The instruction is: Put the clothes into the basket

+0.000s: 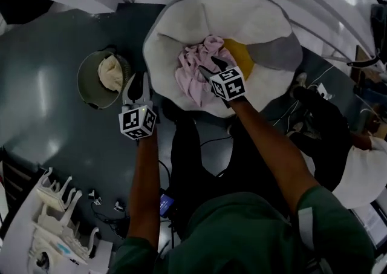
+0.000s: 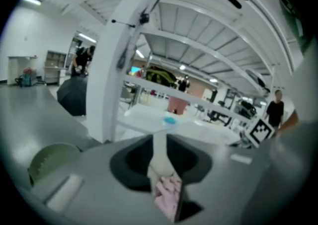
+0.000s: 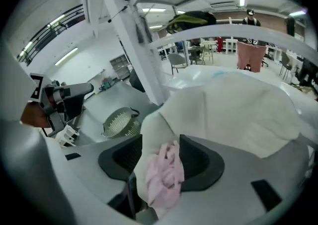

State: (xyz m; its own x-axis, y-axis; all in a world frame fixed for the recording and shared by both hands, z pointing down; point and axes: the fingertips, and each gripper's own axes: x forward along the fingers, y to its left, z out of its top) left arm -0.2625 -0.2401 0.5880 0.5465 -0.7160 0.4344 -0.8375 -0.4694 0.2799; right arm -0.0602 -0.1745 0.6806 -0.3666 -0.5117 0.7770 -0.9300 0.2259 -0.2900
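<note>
Seen from above: R gripper (image 1: 210, 66) hovered over the pink garment (image 1: 192, 73) in a white beanbag (image 1: 242, 19), jaws well apart w/ the garment btwn them, not pinched. L gripper (image 1: 138, 82), jaws a narrow slit, empty, sat just off the beanbag's left edge, near the green basket (image 1: 89, 90) holding a cream cloth (image 1: 110, 72). Bare floor (image 1: 48, 85) lay around it.

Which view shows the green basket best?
Head view: the basket is seen from above, with a cream cloth inside. The right gripper view shows it small and oblique; the left gripper view only a blurred rim.
</note>
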